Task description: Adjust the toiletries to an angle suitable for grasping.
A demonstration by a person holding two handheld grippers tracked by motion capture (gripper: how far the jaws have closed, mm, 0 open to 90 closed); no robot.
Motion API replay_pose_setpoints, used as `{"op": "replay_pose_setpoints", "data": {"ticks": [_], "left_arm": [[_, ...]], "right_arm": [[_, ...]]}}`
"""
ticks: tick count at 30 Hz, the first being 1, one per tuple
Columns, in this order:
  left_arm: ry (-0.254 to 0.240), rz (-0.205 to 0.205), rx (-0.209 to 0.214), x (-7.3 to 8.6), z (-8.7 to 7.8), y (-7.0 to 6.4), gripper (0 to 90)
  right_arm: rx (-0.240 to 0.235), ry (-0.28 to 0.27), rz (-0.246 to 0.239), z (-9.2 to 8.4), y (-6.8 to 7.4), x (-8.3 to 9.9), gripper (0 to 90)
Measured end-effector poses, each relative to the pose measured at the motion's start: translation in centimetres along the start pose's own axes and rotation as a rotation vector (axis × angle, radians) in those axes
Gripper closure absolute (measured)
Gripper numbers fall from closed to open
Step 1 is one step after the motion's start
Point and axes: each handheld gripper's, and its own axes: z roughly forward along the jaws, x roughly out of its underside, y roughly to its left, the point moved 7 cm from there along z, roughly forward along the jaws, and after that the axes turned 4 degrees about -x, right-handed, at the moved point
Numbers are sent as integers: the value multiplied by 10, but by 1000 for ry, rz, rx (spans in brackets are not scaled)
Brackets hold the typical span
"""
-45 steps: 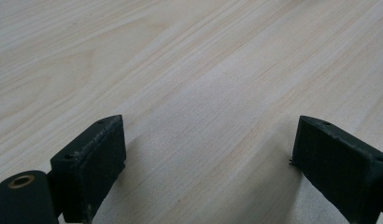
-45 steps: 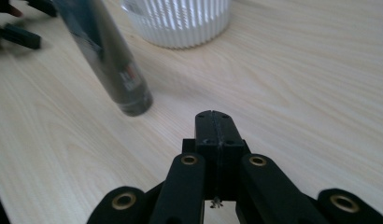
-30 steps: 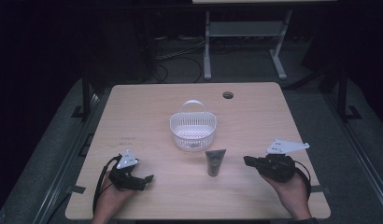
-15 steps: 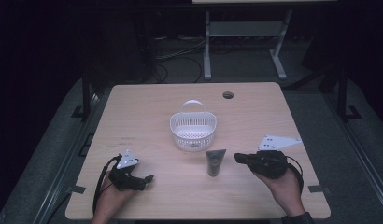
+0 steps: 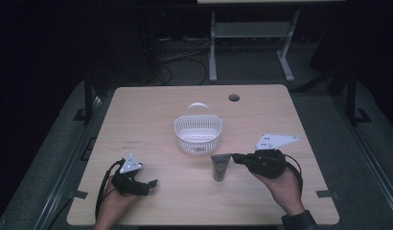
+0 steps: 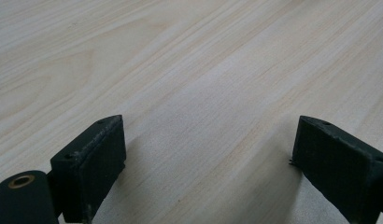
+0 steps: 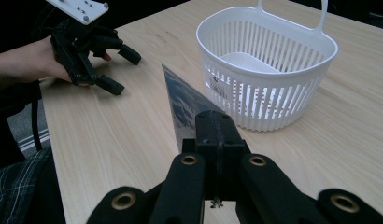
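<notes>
Our right tongs [image 7: 213, 135] pinch the grey tube [image 5: 219, 165] standing on the counter [image 5: 151, 120] near the white basket [image 5: 198, 134], our left tongs [image 5: 149, 184] gape wide, and the tube may slip.

Bare table [image 5: 151, 124] is lying open between the grippers; the white basket [image 5: 198, 135] (mid-table) is standing in the way just beside the dark tube [image 5: 220, 166].

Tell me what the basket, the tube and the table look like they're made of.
Basket: white moulded plastic, matt, judging by its thin slotted walls and one-piece handle. Tube: probably soft plastic or laminate, dark grey and slightly glossy, flattened to a crimped end. Table: pale wood grain, smooth satin; whether solid wood or printed laminate is hard to tell.
</notes>
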Motion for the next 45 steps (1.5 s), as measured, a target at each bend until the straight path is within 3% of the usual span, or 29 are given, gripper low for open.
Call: {"op": "replay_pose_setpoints", "data": {"ticks": [45], "left_arm": [[-1, -3, 0, 0, 0, 0, 88]], "right_arm": [[26, 20, 13, 15, -21, -8, 900]]}}
